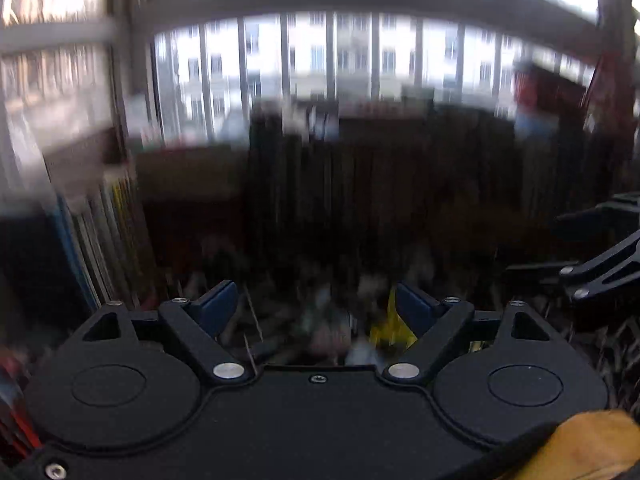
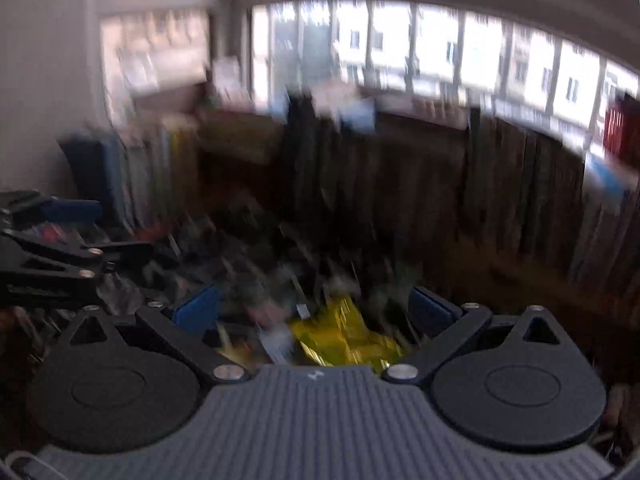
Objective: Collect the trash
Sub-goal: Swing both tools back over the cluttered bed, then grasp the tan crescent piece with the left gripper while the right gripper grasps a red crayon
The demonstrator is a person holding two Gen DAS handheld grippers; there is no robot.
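Where blurred leftward, yellow wrapper [image 2: 344, 340] sharper.

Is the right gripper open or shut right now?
Open: the right gripper has its blue pads wide apart, nothing pinched between them.

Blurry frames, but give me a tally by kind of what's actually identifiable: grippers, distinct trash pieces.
Grippers: 2, left gripper and right gripper, both open with nothing between the fingers.
Yellow wrapper: 1, lying ahead of the right gripper.
Other litter: too blurred to count.
Total identifiable: 3
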